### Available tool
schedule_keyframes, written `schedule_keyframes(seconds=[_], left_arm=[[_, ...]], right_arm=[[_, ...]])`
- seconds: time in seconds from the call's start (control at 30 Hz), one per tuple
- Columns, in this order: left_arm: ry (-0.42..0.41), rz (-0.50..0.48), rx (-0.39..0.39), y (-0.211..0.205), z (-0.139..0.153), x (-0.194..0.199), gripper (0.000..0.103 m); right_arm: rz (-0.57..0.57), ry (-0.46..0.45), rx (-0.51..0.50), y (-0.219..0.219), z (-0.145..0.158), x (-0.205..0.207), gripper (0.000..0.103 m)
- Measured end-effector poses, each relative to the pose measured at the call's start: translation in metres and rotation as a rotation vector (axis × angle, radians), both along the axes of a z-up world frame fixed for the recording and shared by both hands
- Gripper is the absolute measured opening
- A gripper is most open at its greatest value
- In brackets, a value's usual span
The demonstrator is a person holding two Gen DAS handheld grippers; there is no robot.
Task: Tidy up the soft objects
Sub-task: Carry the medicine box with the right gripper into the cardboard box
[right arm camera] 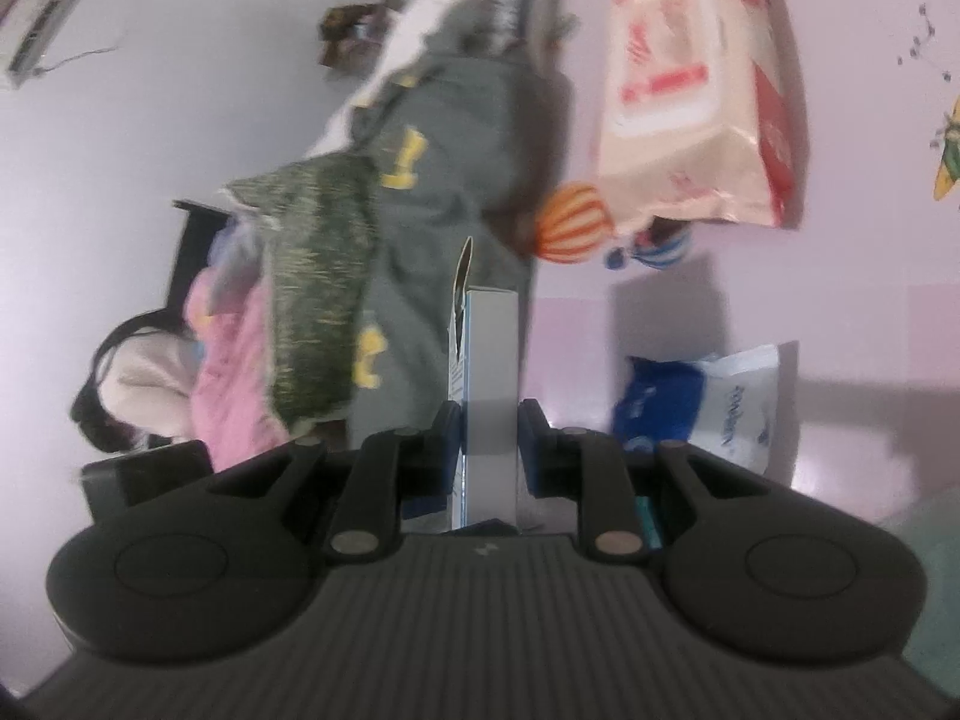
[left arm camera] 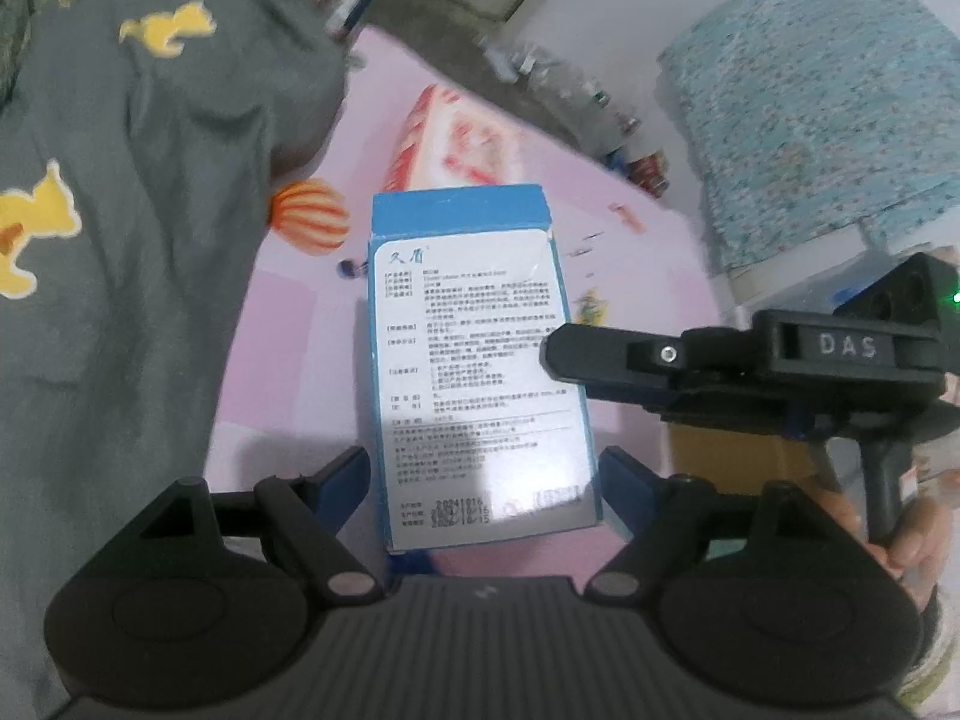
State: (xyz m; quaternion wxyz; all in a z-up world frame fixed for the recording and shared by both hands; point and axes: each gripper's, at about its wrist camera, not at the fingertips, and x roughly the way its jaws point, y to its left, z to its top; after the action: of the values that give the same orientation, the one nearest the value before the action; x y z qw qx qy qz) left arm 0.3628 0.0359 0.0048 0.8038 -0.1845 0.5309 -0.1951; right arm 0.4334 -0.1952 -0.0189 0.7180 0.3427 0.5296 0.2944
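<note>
A blue box with a white printed label [left arm camera: 474,330] hangs above the pink sheet [left arm camera: 630,276]. My right gripper [left arm camera: 558,354] comes in from the right and is shut on the box's right edge. In the right wrist view the box [right arm camera: 492,348] stands edge-on, clamped between the blue pads of my right gripper [right arm camera: 489,414]. My left gripper [left arm camera: 483,468] straddles the box's near end, and its pads stand just off both sides, open. A grey garment with yellow prints [left arm camera: 120,240] [right arm camera: 444,138] lies at the left.
A red-and-white tissue pack [left arm camera: 456,144] [right arm camera: 690,108] lies beyond the box, beside an orange striped balloon shape [left arm camera: 309,216]. A blue-and-white plastic pack [right arm camera: 702,402] lies right. Green knit [right arm camera: 318,288] and pink cloth [right arm camera: 234,372] are piled left. Folded patterned fabric [left arm camera: 810,108] sits far right.
</note>
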Motion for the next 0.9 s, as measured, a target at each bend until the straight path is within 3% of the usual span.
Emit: schedule_keyframes(seconds=[0.23, 0.47, 0.7, 0.8, 0.9], left_arm=[[-0.127, -0.109, -0.017, -0.06, 0.06, -0.043, 0.083], [-0.173, -0.313, -0.061, -0.176, 0.074, -0.068, 0.083], [-0.145, -0.467, -0.029, -0.3, 0.048, -0.075, 0.086], [-0.16, -0.48, 0.024, -0.328, 0.037, -0.072, 0.086], [-0.178, -0.457, 0.045, -0.325, 0.038, -0.068, 0.086]], right_arm=[[-0.05, -0.113, 0.047, -0.06, 0.055, -0.056, 0.019], [-0.222, -0.194, 0.046, -0.179, 0.09, -0.137, 0.019], [-0.434, -0.163, 0.02, -0.294, 0.08, -0.2, 0.019], [-0.489, -0.143, -0.006, -0.326, 0.07, -0.211, 0.019], [-0.513, -0.115, -0.025, -0.35, 0.056, -0.209, 0.019]])
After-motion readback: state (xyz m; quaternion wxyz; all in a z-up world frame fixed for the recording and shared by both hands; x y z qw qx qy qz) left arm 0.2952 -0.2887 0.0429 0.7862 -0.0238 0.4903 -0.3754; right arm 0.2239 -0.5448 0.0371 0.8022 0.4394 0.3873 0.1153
